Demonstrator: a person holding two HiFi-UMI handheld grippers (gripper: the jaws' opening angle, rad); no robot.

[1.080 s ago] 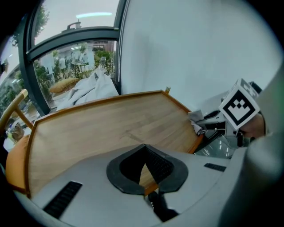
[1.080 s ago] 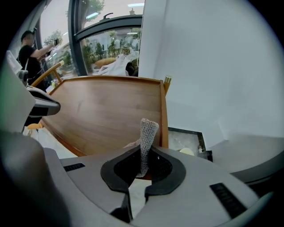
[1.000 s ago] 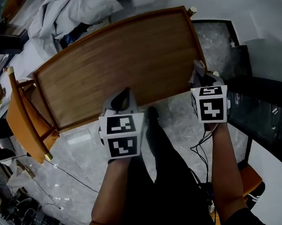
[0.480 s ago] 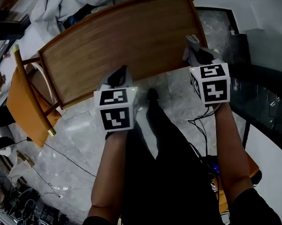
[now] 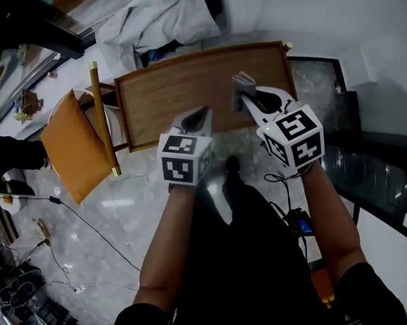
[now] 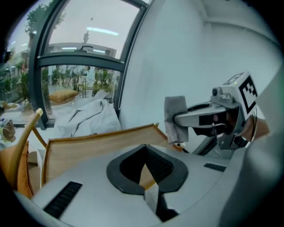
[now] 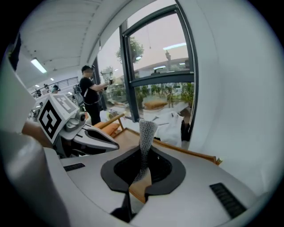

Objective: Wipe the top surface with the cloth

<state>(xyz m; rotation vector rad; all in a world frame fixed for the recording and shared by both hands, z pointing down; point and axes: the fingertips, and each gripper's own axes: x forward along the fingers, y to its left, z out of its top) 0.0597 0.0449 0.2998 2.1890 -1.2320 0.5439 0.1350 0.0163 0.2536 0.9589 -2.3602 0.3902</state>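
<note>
1. Marble floor runs underfoot. In the head view the wooden table, with its raised rim, sits at twelve o'clock. A chair with an orange cushion is at ten o'clock, and white sheeting lies beyond the table at eleven.
2. The right tongs are closed on a grey cloth, pinched near one end. It hangs over the table's near right part at one o'clock and looks clear of the wood.
3. The left tongs are closed on nothing and sit at the table's near edge.
4. The cloth looks light, soft and limp, so it will likely bunch. The present end-grip leaves a free flap, which should be pressed flat for wiping.
</note>
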